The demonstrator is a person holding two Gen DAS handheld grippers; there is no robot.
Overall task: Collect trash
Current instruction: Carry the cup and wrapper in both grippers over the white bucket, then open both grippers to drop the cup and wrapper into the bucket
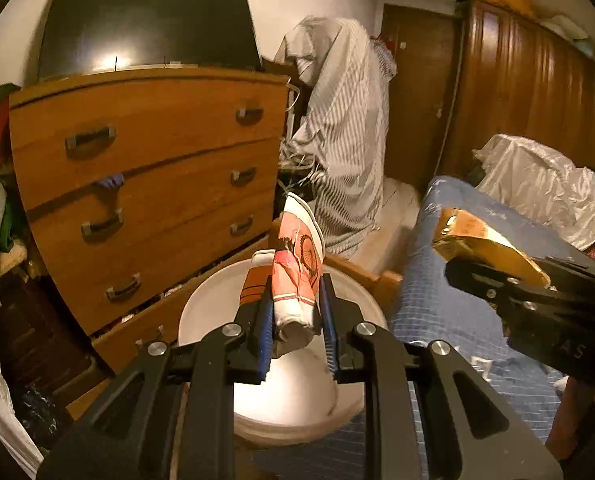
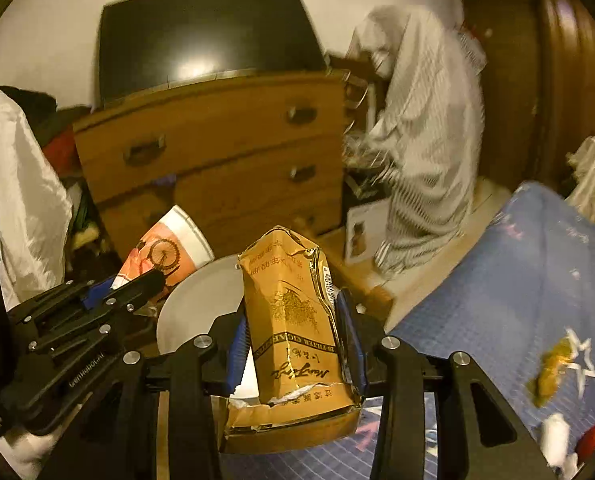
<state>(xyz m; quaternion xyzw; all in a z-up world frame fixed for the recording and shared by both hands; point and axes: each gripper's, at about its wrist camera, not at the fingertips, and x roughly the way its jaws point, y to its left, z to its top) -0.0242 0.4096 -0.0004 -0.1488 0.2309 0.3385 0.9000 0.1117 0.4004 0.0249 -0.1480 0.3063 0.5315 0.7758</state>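
Observation:
My left gripper [image 1: 295, 322] is shut on the base of a crushed pink-and-white paper cup [image 1: 297, 264], held over the mouth of a white bin [image 1: 201, 308]. In the right wrist view the same cup [image 2: 165, 254] sticks out of the left gripper [image 2: 137, 284] at the left. My right gripper [image 2: 297, 344] is shut on a torn gold cigarette pack [image 2: 293, 320], beside the white bin [image 2: 185, 304]. From the left wrist view the pack [image 1: 485, 246] and right gripper [image 1: 497, 276] hang at the right, above the blue bed.
A wooden chest of drawers [image 1: 149, 184] with a dark TV [image 1: 145, 24] on top stands behind the bin. A striped cloth [image 1: 341, 132] drapes over something to its right. A blue bedspread [image 2: 517, 280] carries a yellowish scrap [image 2: 549, 372], a white scrap and a red object. A dark wardrobe [image 1: 529, 80] lines the right wall.

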